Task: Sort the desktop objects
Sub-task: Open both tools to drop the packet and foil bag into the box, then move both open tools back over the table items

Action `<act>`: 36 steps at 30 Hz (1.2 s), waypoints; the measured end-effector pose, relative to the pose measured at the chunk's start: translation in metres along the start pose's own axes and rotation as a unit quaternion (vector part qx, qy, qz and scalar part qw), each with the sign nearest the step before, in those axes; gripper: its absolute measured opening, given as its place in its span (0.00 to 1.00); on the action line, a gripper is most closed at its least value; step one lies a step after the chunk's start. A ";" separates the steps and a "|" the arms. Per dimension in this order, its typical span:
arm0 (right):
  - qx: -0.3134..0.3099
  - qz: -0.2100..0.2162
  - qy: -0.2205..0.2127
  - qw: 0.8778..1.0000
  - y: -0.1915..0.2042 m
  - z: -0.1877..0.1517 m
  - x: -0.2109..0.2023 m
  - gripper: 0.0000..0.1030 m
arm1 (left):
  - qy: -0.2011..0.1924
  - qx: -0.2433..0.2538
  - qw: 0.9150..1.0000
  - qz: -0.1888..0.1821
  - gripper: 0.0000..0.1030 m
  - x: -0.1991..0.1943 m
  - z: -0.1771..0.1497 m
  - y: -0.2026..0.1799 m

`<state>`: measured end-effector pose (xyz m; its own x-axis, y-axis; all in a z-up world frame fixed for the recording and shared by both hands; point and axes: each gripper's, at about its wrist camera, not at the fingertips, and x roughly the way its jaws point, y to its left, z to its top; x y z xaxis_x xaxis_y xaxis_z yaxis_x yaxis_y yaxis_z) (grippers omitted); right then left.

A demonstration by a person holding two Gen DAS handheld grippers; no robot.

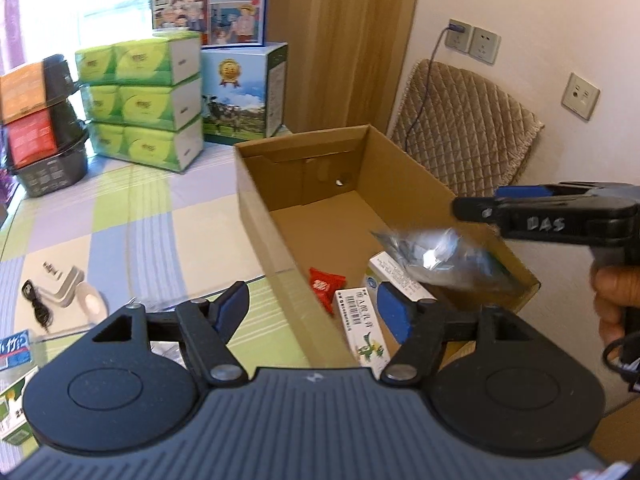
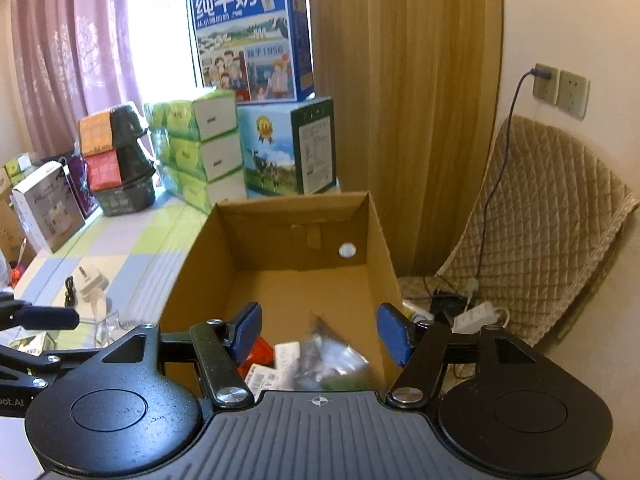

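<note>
Your table (image 1: 168, 216), under its checked cloth, carries the open cardboard box (image 1: 256, 208) at its right end. Inside at the near end lie a clear plastic bag (image 1: 436, 256), small white cartons (image 1: 362, 320) and a red sachet (image 1: 325, 285). Your left gripper (image 1: 312, 308) is spread wide over the box's near wall, empty. Your right gripper (image 2: 319, 334) hangs above the bag, likewise released and empty.

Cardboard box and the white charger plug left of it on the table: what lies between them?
Nothing. In the left wrist view, only bare striped tablecloth separates the cardboard box from the white charger plug; the right wrist view agrees.
</note>
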<state>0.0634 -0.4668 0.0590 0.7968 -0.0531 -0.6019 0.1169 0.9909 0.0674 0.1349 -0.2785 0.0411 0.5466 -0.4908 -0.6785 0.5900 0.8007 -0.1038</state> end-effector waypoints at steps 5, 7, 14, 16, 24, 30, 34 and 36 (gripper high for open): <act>0.002 0.002 -0.004 1.000 0.003 -0.006 -0.016 0.62 | 0.001 -0.012 1.000 0.010 0.65 -0.010 -0.009 0.013; 0.009 0.005 -0.006 1.000 0.005 -0.009 -0.023 0.65 | 0.001 -0.013 1.000 0.013 0.66 -0.016 -0.015 0.017; 0.004 0.023 -0.002 1.000 0.031 -0.017 -0.035 0.69 | 0.003 -0.028 0.999 0.031 0.66 -0.036 -0.035 0.037; 0.003 0.030 -0.002 1.000 0.040 -0.018 -0.039 0.71 | 0.004 -0.026 0.999 0.038 0.67 -0.043 -0.040 0.042; -0.021 0.065 -0.003 0.998 0.087 -0.022 -0.046 0.83 | -0.002 -0.041 0.996 0.083 0.72 -0.081 -0.066 0.084; -0.039 0.100 -0.009 0.994 0.129 -0.026 -0.047 0.95 | 0.001 -0.043 0.989 0.141 0.84 -0.114 -0.095 0.130; -0.053 0.123 -0.001 0.991 0.162 -0.032 -0.037 0.98 | 0.010 -0.057 0.983 0.174 0.93 -0.129 -0.116 0.165; -0.062 0.132 0.008 0.989 0.177 -0.037 -0.029 0.98 | 0.016 -0.059 0.980 0.190 0.96 -0.135 -0.126 0.180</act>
<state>0.0393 -0.2854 0.0592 0.7806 0.2101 -0.5887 -0.1685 0.9777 0.1255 0.0925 -0.0247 0.0221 0.6939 -0.1409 -0.7062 0.2741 0.9585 0.0780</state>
